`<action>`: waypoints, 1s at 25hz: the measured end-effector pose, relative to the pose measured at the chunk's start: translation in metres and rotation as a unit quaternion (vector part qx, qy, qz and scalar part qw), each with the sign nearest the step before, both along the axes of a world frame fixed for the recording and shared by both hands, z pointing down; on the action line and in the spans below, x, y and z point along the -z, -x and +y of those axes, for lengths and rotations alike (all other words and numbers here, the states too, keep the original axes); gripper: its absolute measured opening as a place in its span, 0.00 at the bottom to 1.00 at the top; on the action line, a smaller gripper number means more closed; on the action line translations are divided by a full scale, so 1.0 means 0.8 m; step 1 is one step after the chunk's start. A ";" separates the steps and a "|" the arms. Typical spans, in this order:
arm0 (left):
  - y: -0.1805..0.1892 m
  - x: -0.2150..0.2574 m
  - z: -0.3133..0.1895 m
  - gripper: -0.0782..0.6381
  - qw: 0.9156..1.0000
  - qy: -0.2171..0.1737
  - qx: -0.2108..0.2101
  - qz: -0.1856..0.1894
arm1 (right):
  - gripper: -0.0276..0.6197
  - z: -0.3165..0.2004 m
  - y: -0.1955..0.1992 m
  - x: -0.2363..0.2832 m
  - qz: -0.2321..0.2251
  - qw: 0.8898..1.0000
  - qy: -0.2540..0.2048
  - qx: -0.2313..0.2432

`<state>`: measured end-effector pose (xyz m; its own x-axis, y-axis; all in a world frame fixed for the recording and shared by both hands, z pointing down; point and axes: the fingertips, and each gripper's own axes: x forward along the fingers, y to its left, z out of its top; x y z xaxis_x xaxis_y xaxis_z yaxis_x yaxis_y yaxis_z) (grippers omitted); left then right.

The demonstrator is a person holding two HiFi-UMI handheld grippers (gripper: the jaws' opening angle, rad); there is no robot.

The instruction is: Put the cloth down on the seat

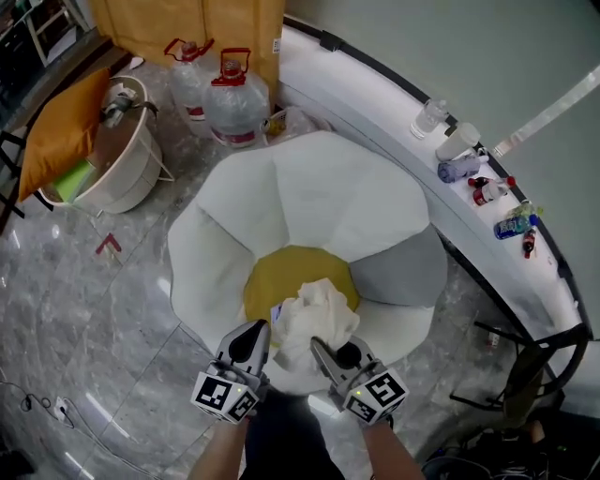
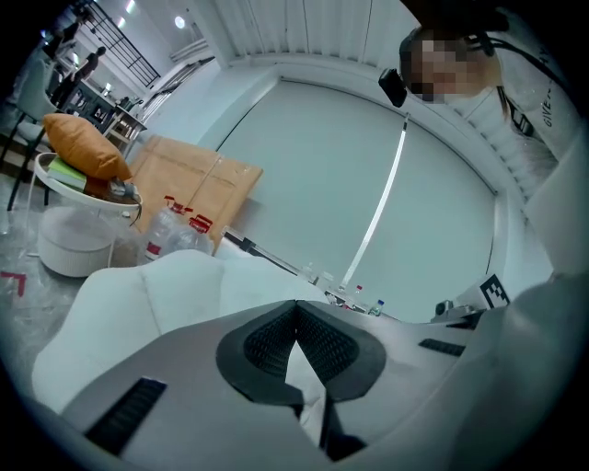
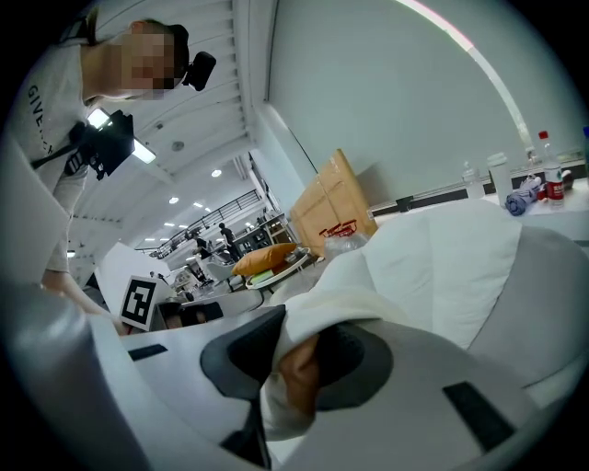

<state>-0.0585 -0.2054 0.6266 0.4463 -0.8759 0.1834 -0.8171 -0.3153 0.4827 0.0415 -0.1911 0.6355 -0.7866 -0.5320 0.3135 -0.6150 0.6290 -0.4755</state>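
Note:
A crumpled white cloth (image 1: 317, 314) hangs bunched over the front of the yellow seat (image 1: 281, 272) of a white petal-shaped chair (image 1: 319, 187). My left gripper (image 1: 255, 339) holds its left side, and in the left gripper view a strip of cloth (image 2: 302, 373) is pinched between the closed dark pads (image 2: 267, 345). My right gripper (image 1: 323, 352) is shut on the cloth's right side. In the right gripper view the cloth (image 3: 322, 304) bulges out over the jaws and hides part of the pads. Both grippers sit side by side at the chair's near edge.
Two large water jugs (image 1: 234, 98) stand behind the chair beside cardboard (image 1: 187, 23). A white round tub holds an orange cushion (image 1: 66, 131) at the left. A curved white ledge (image 1: 394, 103) with several bottles runs along the right, and a dark stool frame (image 1: 534, 366) stands lower right.

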 end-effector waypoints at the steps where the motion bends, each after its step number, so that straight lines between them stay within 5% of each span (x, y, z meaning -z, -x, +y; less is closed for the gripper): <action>1: 0.000 -0.010 -0.002 0.13 1.000 0.000 0.001 0.002 | 0.19 -0.001 0.001 -0.011 0.002 1.000 0.001 0.002; 25: 0.026 -0.192 -0.040 0.13 0.999 -0.019 0.033 0.002 | 0.19 -0.067 0.028 -0.186 -0.034 0.999 -0.016 -0.007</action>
